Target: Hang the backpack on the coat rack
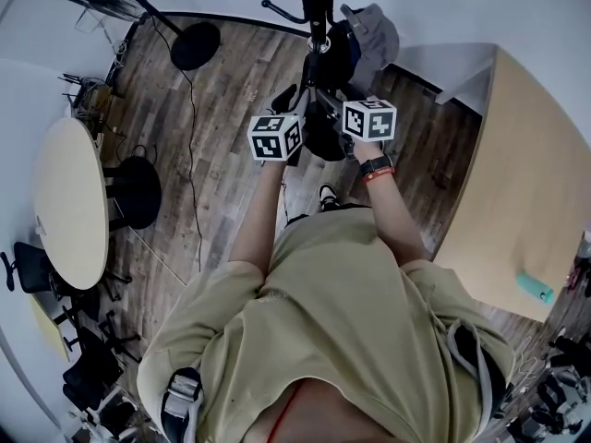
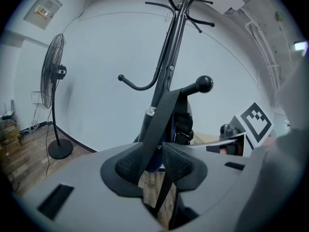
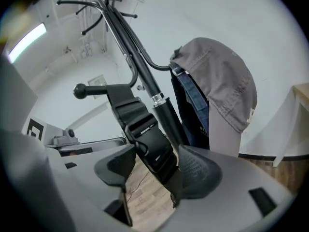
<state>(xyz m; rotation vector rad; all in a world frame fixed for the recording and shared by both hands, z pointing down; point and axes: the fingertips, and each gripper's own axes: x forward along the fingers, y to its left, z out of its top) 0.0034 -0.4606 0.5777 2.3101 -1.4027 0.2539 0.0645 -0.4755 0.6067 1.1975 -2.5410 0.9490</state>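
Left gripper view: left gripper (image 2: 153, 161) has its jaws nipped together on a black strap (image 2: 161, 115), which runs up and over the ball-tipped hook (image 2: 203, 84) of the coat rack (image 2: 166, 57). Right gripper view: right gripper (image 3: 157, 166) has its jaws spread wide, and a buckled strap (image 3: 145, 134) slants down between them, close against the right-hand pad with a gap showing on the other side; a grey cap (image 3: 217, 76) hangs on a hook beyond the pole. Head view: dark backpack (image 1: 325, 135) hangs against the rack's pole, just beyond both grippers, over the wooden floor (image 1: 222, 90).
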